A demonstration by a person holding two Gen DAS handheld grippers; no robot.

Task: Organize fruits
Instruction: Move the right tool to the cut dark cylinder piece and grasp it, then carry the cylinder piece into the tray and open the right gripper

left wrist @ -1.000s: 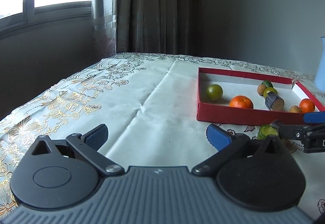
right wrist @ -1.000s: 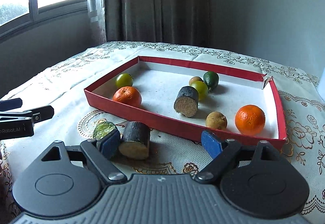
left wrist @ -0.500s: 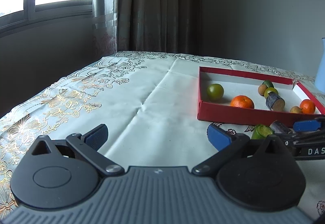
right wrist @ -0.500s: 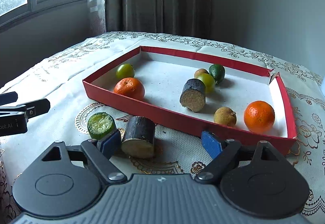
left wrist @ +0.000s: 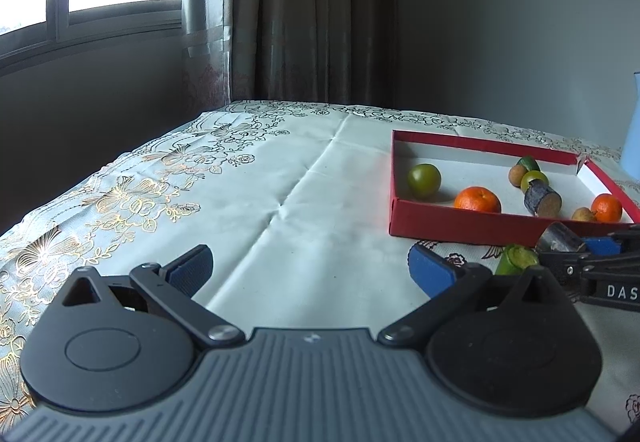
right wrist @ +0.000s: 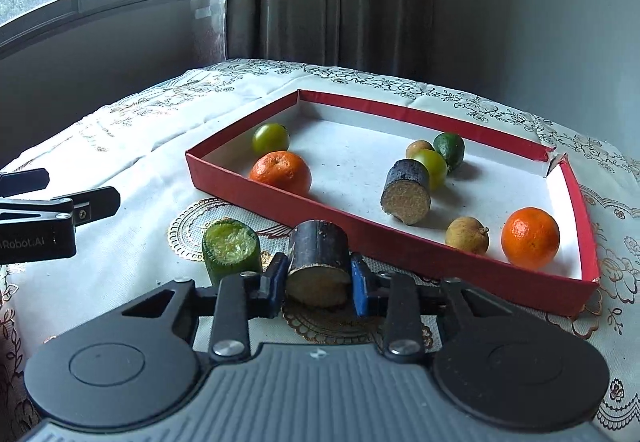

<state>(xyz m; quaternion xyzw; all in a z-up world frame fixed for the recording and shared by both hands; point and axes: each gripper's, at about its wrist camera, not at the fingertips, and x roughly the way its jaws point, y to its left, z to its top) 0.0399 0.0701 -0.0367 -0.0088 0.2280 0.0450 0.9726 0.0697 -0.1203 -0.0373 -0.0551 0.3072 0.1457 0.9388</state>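
Embroidered tablecloth [right wrist: 132,145] by a window, red tray [right wrist: 400,238] of fruit mid-frame, right gripper [right wrist: 319,282] clenched on a dark cane piece [right wrist: 318,254] at lower centre, left gripper [left wrist: 308,266] spread wide, holding nothing.

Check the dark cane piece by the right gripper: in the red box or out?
Out. The dark cane piece sits on the tablecloth before the red box, clamped by the right gripper.

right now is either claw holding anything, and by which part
The right claw is shut on the dark sugarcane piece, its blue pads pressing the bark on opposite sides near the cut end. The left claw is open and holds nothing.
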